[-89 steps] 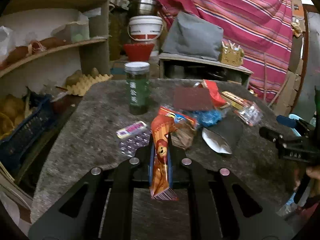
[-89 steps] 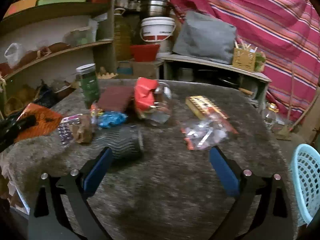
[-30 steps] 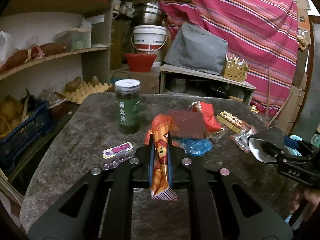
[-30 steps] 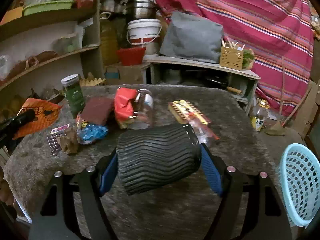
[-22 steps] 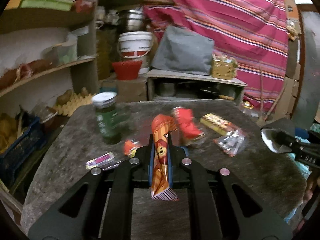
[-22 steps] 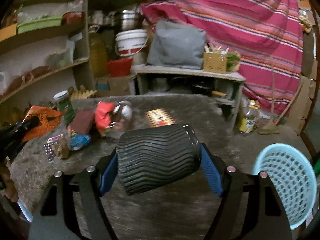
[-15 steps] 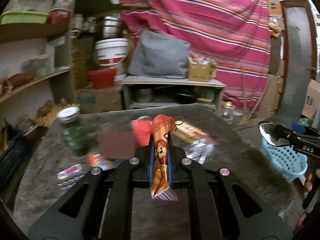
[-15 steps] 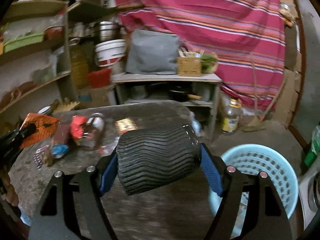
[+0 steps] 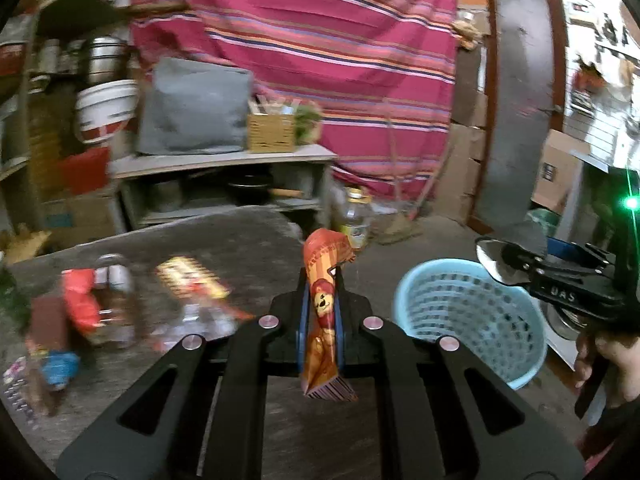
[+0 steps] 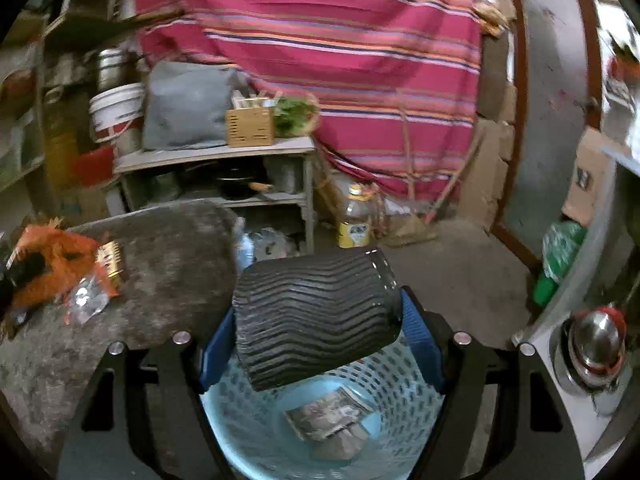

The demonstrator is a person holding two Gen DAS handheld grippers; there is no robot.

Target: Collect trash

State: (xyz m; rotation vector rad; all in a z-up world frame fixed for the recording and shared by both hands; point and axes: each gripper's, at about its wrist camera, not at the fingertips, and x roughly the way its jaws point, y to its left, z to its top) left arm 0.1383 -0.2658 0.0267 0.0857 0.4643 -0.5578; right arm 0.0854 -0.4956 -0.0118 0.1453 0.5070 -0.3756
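Your left gripper point(image 9: 319, 312) is clamped nearly closed on the orange wrapper point(image 9: 322, 312), above the table point(image 9: 224, 240) edge. Your right gripper point(image 10: 316, 330) holds the ribbed black cup point(image 10: 314, 316) in wide jaws, over the blue basket point(image 10: 256, 420). Only the right view shows paper trash point(image 10: 328, 416) inside the basket.

basket point(image 10: 256, 420) on the floor right of the table point(image 10: 160, 264), ribbed cup point(image 10: 316, 316) above it, a bottle point(image 10: 354, 220) behind
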